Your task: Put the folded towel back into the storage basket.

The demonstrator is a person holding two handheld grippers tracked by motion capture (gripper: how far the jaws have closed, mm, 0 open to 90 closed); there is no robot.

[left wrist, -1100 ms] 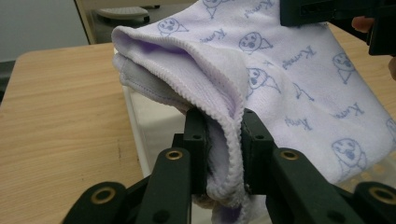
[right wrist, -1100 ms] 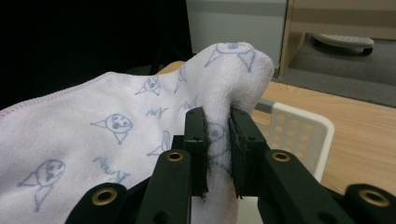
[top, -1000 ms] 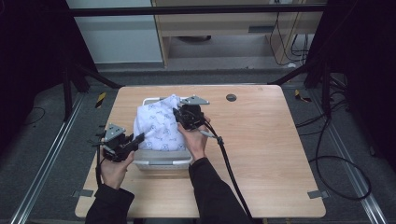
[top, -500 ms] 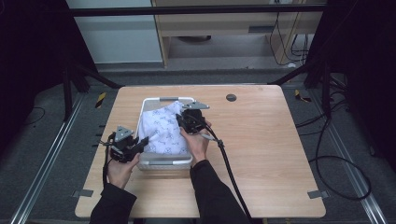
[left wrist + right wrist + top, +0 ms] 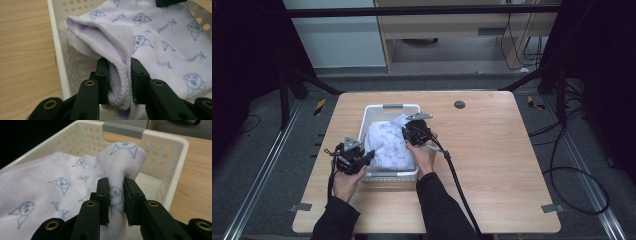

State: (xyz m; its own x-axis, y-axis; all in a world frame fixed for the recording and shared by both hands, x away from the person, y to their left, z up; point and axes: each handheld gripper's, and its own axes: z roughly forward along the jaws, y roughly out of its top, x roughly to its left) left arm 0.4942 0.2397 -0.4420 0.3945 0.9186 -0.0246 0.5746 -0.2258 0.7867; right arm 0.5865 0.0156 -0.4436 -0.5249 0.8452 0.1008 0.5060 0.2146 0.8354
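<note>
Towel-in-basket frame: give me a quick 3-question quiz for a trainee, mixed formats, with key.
1. True or false: the printed towel lies flat on the bare table, outside the basket.
2. Multiple choice: in its own view, the left hand-held gripper has between its jaws: A) the basket wall, B) a folded hemmed edge of the towel, C) nothing.
3. Short answer: what stands behind the towel fold in the right hand-held gripper view?

Key
1. False: the towel is in the white perforated basket.
2. B. The jaws have just been opening, with cloth between them.
3. The basket's far wall with its grey handle.
</note>
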